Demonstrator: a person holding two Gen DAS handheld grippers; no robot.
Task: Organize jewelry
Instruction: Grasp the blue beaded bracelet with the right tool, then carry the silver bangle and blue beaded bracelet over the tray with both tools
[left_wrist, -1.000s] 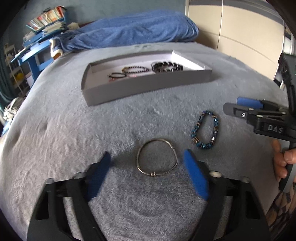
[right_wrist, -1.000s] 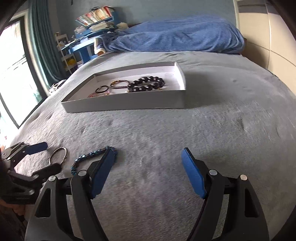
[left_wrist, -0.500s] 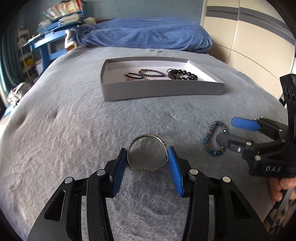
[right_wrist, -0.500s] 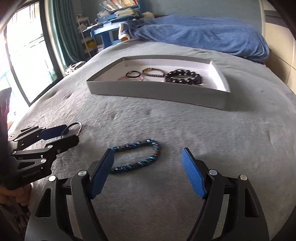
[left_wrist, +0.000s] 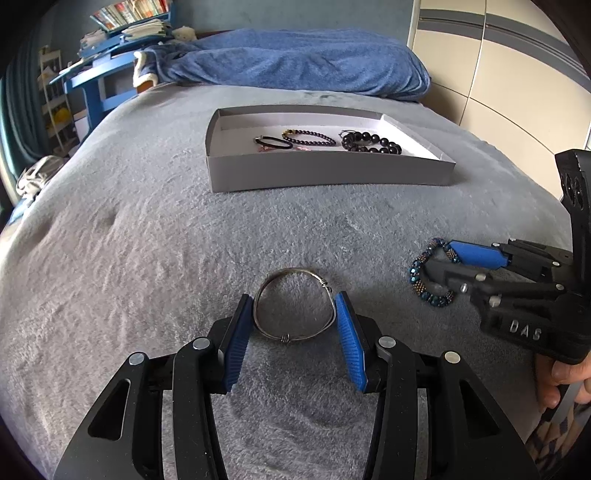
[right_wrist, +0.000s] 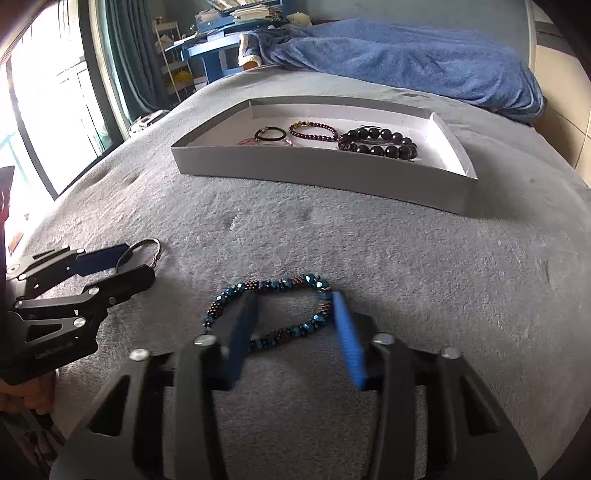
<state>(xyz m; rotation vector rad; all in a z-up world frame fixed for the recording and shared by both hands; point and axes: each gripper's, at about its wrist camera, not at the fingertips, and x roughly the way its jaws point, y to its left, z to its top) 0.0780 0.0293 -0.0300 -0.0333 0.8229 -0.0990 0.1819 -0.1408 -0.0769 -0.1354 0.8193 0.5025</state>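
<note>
Both grippers closed in since prev frame | L gripper (left_wrist: 293, 317) pads touching silver bangle (left_wrist: 293, 303) sides, on blanket | R gripper (right_wrist: 293, 325) part-shut round blue bead bracelet (right_wrist: 269, 310), long axis L-R across the jaws | tray (left_wrist: 325, 173) straight ahead, well apart

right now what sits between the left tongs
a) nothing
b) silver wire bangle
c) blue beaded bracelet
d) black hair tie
b: the left tongs have their blue pads against both sides of the silver wire bangle on the grey blanket, while the blue beaded bracelet lies between the right tongs.
</note>
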